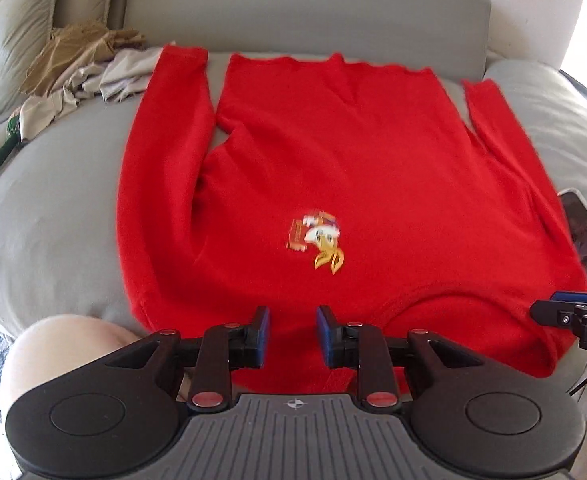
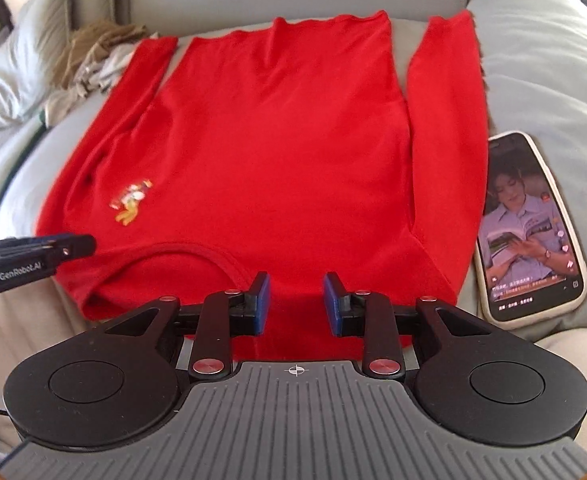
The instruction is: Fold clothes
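- Left wrist view: the left gripper (image 1: 292,334) is seen with jaws parted and nothing between them, the near shoulder of the red shirt (image 1: 333,160) lying under and ahead of the pads
- The right gripper (image 2: 296,304) is likewise seen parted and empty, with the collar just left of its jaws and a phone (image 2: 529,228) well off to their right
- The shirt is spread flat on the grey sofa cushion (image 1: 53,208), sleeves lying beyond both jaws
- The spreading step is judged finished; a fold is judged next, which calls for each jaw pair to be closed on a shoulder edge
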### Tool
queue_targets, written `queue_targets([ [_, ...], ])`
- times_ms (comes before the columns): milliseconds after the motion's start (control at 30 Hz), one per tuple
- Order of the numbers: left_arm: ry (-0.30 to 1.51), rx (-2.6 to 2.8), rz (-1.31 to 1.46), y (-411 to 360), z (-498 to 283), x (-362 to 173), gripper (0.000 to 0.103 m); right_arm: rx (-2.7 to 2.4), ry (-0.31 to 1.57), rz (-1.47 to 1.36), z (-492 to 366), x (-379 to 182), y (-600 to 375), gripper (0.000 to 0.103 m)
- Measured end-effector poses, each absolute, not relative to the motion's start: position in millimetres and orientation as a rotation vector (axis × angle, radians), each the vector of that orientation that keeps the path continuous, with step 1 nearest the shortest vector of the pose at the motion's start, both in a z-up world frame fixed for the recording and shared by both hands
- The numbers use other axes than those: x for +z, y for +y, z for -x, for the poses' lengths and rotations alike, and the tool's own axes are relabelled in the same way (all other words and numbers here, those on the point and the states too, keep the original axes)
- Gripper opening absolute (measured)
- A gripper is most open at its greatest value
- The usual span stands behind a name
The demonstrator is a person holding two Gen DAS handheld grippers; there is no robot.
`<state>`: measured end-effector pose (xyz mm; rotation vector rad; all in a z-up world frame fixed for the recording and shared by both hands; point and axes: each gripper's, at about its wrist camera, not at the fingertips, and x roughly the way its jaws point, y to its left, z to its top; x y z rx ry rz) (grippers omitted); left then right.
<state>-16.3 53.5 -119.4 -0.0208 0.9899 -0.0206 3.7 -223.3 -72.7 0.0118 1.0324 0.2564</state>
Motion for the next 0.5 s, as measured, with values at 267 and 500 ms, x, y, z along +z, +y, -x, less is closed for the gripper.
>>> queue_targets([
  [267, 1.154, -0.042, 0.064, 67, 35, -130, 0.02, 0.251, 1.126, 0.029, 24, -78, -230, 0.032],
  [500, 1.01, -0.118, 0.108, 74, 44, -64, 0.021, 0.254, 1.109, -0.26, 33, -26, -283, 0.044],
])
